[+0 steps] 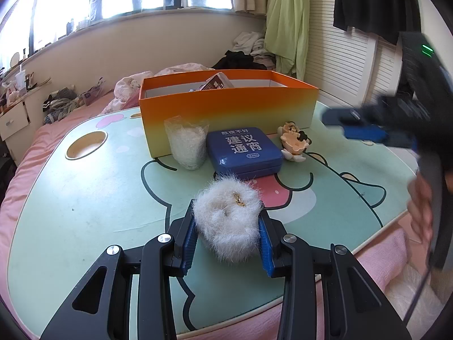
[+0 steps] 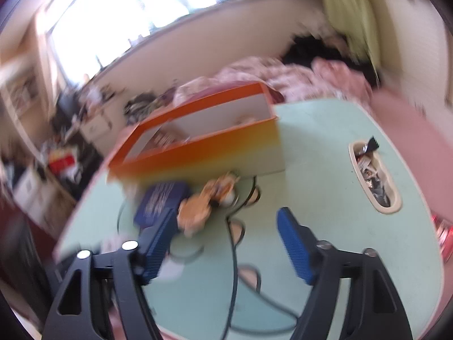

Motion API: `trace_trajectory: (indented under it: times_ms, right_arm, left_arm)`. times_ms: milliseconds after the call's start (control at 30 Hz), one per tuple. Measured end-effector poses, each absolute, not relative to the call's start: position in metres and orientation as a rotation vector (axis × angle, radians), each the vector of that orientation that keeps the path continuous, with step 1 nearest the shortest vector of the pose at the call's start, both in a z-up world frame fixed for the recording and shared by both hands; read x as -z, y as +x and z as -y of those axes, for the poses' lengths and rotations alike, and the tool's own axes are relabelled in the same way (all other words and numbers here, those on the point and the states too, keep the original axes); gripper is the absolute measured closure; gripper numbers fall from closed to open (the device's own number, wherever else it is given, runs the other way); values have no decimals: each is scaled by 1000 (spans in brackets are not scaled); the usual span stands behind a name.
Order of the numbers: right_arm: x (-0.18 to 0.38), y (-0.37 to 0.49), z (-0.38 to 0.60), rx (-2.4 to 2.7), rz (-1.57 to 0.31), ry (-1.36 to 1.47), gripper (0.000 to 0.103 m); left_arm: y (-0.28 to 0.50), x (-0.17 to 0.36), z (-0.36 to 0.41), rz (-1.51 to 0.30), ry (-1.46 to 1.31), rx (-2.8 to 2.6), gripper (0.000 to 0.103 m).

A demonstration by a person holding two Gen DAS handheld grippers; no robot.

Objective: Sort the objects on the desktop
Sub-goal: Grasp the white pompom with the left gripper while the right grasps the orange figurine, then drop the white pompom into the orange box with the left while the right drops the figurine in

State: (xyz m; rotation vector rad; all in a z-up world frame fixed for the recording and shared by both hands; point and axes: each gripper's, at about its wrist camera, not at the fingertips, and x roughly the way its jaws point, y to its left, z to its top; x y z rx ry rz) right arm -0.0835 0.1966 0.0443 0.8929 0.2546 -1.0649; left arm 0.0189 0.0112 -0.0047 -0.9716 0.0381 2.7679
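Meanwhile, on a mint-green cartoon-printed table (image 1: 85, 198) set over a pink bed, an orange box (image 1: 226, 107) stands toward the far edge, open-topped and already holding at least one packet. Just before its near wall sit a clear bag of white granules (image 1: 187, 144), a blue tin (image 1: 245, 153) and a small cartoon figurine (image 1: 294, 141), side by side and close together. Nearer the table's front edge, the left gripper (image 1: 228, 232) is closed on a white fluffy pompom (image 1: 228, 221), its blue pads sunk into the fur on both flanks, with a gold clasp showing on top. The right gripper (image 2: 226, 243) hangs empty over the table, jaws about half apart; the figurine lies just ahead of its left finger, and the view is badly blurred.

Judging by the layout, the step in hand is carrying the pompom into the orange box. Done well, that means lifting clear of the tin and the bag, crossing the box's near wall with room to spare, and releasing only once above the box interior, since fur could cling to ribbed pads.
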Motion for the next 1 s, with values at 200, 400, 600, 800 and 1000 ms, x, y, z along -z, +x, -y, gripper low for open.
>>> trace_trajectory:
  times_ms: [200, 400, 600, 800, 1000]
  right_arm:
    - [-39, -57, -163, 1054, -336, 975, 48]
    - [-37, -8, -166, 1174, -579, 734, 60]
    - [-37, -10, -179, 1154, -606, 652, 72]
    - [-61, -55, -191, 1085, -369, 717, 72]
    - [-114, -65, -178, 1118, -273, 664, 72]
  left_arm:
    - [19, 5, -11, -36, -971, -2767, 65]
    - [19, 5, -11, -31, -971, -2762, 65]
    - [18, 4, -9, -14, -969, -2754, 65]
    - [18, -6, 4, 63, -939, -2753, 67]
    - [9, -51, 7, 66, -811, -2783, 67]
